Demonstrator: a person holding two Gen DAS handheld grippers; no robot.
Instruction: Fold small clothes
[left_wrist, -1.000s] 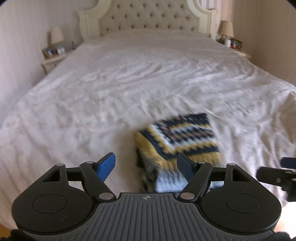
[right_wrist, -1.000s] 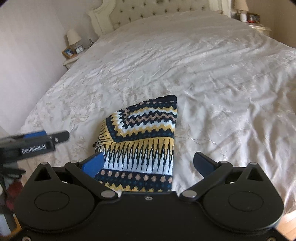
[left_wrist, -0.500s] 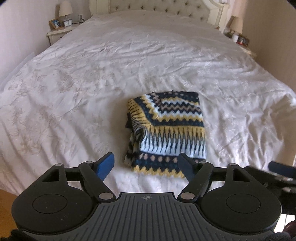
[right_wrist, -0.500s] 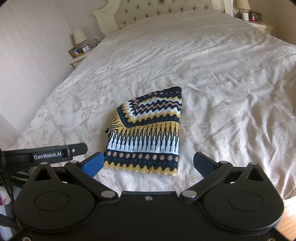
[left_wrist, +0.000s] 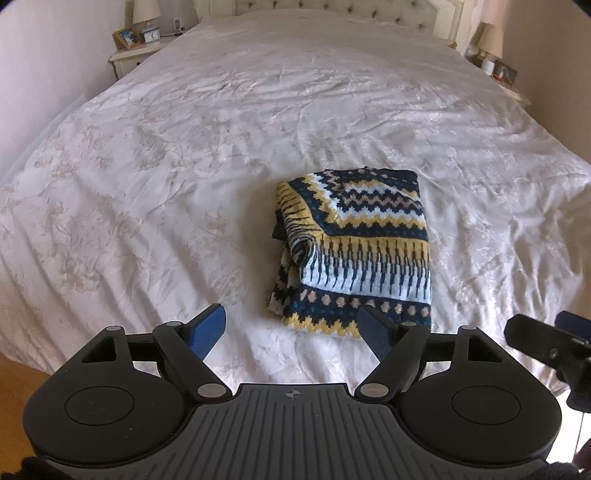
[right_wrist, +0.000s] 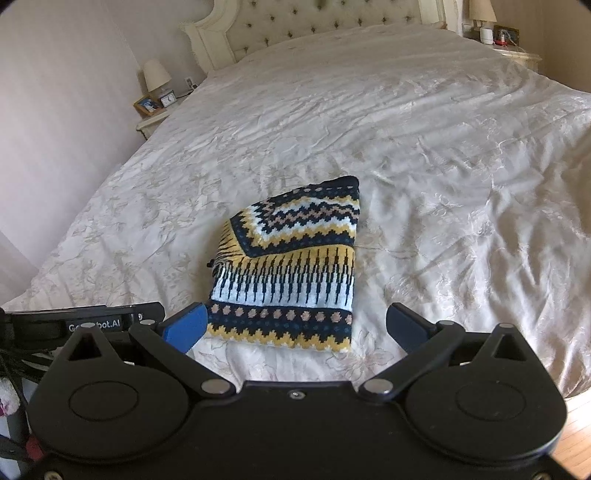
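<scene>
A small knit sweater (left_wrist: 354, 254) with navy, yellow and white zigzag bands lies folded into a compact rectangle on the white bedspread (left_wrist: 221, 147). It also shows in the right wrist view (right_wrist: 291, 269). My left gripper (left_wrist: 291, 328) is open and empty, held back from the sweater's near edge, just above the foot of the bed. My right gripper (right_wrist: 295, 328) is open and empty, also short of the sweater's near edge. The right gripper's side shows at the right edge of the left wrist view (left_wrist: 546, 343).
The bed has a tufted cream headboard (right_wrist: 325, 18). Nightstands with lamps and photo frames stand on both sides (left_wrist: 136, 40) (right_wrist: 495, 33). Wooden floor (right_wrist: 576, 421) shows beside the foot of the bed. A wall runs along the left (right_wrist: 55, 110).
Both grippers have pulled back from the folded sweater toward the foot of the bed, so more of the bed shows. The sweater lies still. Both stay open.
</scene>
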